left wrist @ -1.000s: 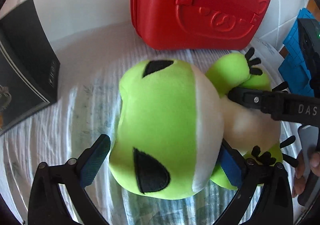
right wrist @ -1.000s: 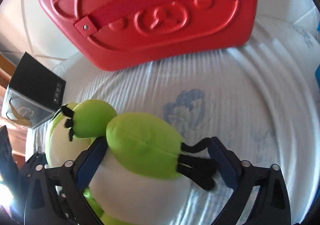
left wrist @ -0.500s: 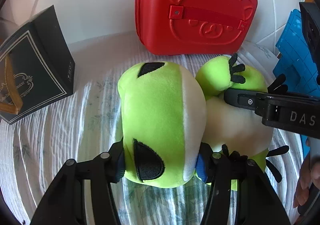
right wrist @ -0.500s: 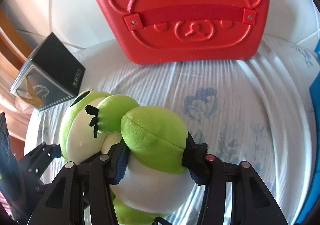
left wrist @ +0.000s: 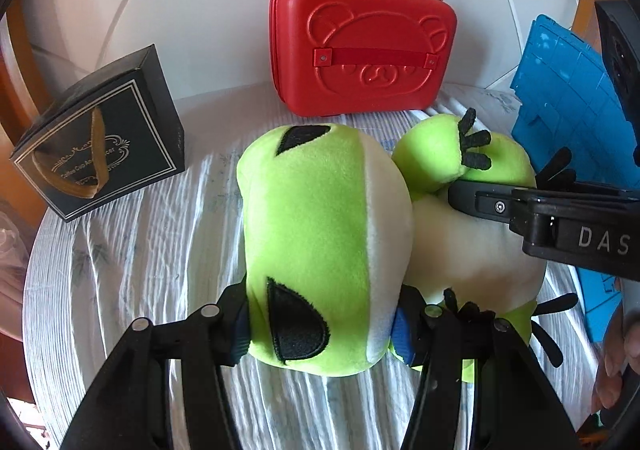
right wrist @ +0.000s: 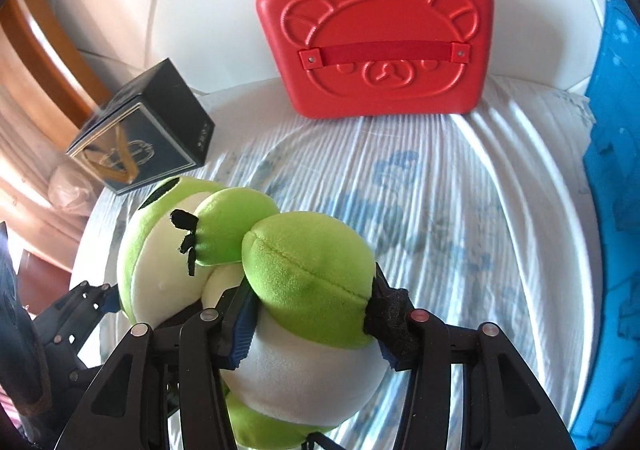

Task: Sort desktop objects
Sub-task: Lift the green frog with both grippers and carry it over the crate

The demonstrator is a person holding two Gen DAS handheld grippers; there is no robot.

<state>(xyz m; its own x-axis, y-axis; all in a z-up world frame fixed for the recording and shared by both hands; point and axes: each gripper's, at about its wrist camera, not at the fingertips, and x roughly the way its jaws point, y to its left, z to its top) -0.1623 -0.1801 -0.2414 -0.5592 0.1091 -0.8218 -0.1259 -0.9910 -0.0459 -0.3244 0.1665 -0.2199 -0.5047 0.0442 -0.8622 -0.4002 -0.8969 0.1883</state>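
A green and white frog plush (left wrist: 320, 234) with black eyes fills the middle of the left wrist view. My left gripper (left wrist: 320, 330) is shut on its head. My right gripper (right wrist: 312, 326) is shut on its lower body and green leg (right wrist: 308, 270); the arm of that gripper shows in the left wrist view (left wrist: 560, 222) across the plush's belly. The plush is held above the white blue-flowered cloth (right wrist: 460, 218). The left gripper's fingers (right wrist: 80, 302) show at the lower left of the right wrist view.
A red bear-embossed case (left wrist: 360, 54) stands upright at the back against the white tiled wall, also in the right wrist view (right wrist: 376, 42). A black gift box (left wrist: 104, 154) sits at the left (right wrist: 144, 138). A blue gridded tray (left wrist: 568, 98) stands at the right (right wrist: 612, 178).
Both grippers have closed on the frog plush and lifted it up and back from the cloth. The red case and black box now look farther away.
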